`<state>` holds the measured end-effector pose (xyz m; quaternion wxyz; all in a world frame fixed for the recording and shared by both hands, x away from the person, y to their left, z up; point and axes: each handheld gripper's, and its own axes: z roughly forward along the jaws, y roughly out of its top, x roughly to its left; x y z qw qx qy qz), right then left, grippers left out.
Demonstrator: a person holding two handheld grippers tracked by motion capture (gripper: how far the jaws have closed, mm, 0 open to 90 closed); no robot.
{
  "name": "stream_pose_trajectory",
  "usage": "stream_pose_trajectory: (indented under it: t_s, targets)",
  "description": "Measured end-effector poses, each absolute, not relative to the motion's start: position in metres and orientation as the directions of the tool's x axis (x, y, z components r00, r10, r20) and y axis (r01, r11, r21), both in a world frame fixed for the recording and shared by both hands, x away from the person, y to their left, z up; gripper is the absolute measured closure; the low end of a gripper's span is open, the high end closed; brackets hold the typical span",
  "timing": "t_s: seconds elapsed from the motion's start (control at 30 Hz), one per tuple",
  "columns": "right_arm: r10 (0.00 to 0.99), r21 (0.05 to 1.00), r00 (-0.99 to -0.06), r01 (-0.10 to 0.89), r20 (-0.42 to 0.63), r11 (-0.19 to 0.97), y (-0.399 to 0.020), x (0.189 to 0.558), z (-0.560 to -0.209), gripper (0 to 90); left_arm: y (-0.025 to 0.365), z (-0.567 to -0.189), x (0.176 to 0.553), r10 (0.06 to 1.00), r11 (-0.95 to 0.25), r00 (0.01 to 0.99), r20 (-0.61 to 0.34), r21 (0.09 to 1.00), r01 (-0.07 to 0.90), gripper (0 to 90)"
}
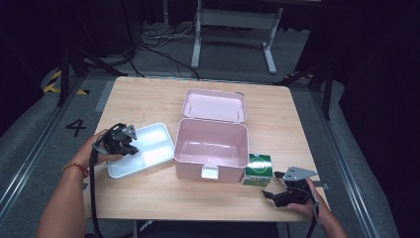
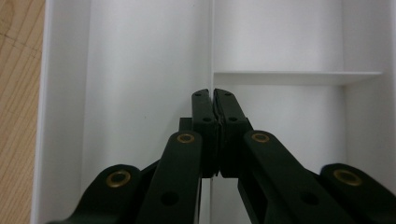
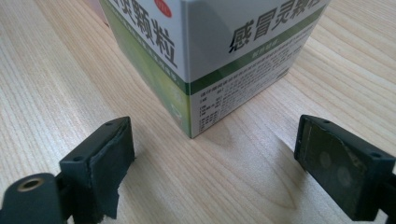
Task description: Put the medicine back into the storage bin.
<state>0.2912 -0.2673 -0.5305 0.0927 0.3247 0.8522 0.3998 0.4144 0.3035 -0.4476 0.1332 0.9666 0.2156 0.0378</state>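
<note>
left tongs [image 2: 214, 100] clenched on tray divider [image 2: 211, 56]; right tongs [image 3: 212, 154] released, low beside medicine box [image 3: 210, 51].

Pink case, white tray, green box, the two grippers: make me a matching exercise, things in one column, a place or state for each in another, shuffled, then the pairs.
Things:
1. pink case
2. white tray
3. green box
4. left gripper
5. right gripper

Places or states:
A. jaws wide open, box just ahead of them
B. lid open
C. stands right of the case
D. shut on the tray's divider
E. lies left of the case

Pairs: 1-B, 2-E, 3-C, 4-D, 5-A
</note>
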Motion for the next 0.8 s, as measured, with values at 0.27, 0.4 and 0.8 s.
stream_pose_trajectory:
  t_s: [0.27,0.4,0.8]
  targets:
    - [0.628,0.741,-0.772,0.479,0.102,0.47,-0.267,0.291,-0.53,12.3,0.301,-0.448,0.415,0.426,-0.875,0.904,0.026,0.265,0.405,87.8]
    - [0.628,0.741,-0.772,0.479,0.102,0.47,-0.267,0.291,-0.53,12.3,0.3,-0.448,0.414,0.428,-0.874,0.903,0.03,0.267,0.406,85.1]
    - [0.628,0.741,-0.772,0.48,0.102,0.47,-0.267,0.291,-0.53,12.3,0.296,-0.431,0.403,0.428,-0.876,0.901,0.075,0.281,0.392,71.7]
